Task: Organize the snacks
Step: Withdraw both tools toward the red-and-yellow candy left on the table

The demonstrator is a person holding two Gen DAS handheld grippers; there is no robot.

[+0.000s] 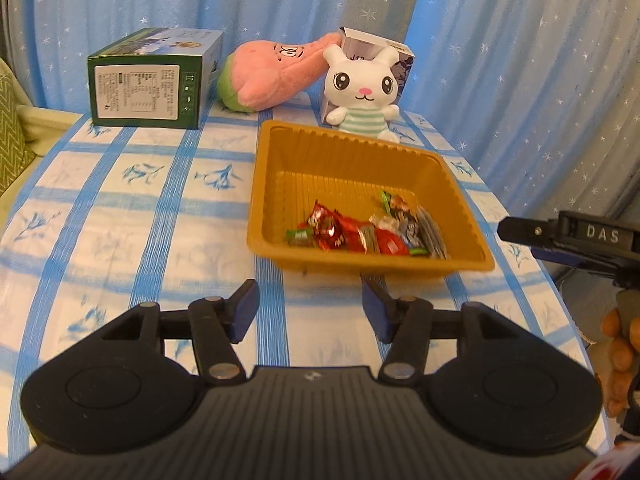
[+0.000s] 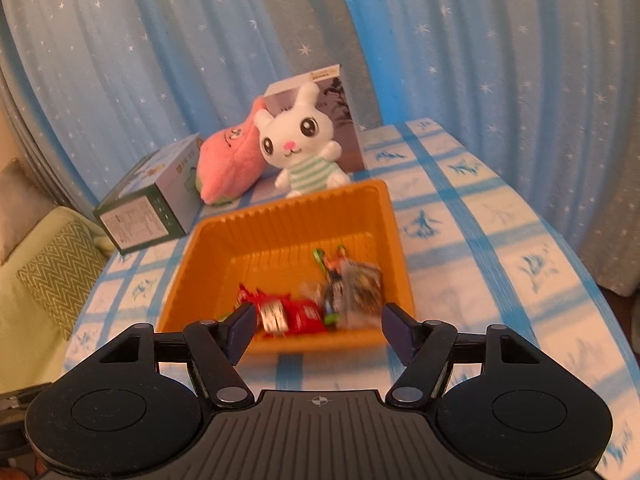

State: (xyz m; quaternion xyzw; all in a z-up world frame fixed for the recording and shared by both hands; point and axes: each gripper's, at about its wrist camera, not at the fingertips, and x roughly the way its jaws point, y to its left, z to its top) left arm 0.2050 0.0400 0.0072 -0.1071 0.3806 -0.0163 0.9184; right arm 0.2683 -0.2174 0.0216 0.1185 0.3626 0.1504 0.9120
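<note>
Wrapped snacks (image 1: 368, 232): small foil and film packets, heaped in the near right corner of an orange plastic tray (image 1: 280, 152) at mid-table (image 1: 120, 208). Judged light, crinkly and slippery, with soft contents; best pinched across a packet's flat body or a twisted end. Left tool (image 1: 308, 312): released, nothing between its jaws, pitched downward just short of the tray's near rim. Right tool (image 2: 318, 330): likewise released and empty, angled down over the same near rim.
</note>
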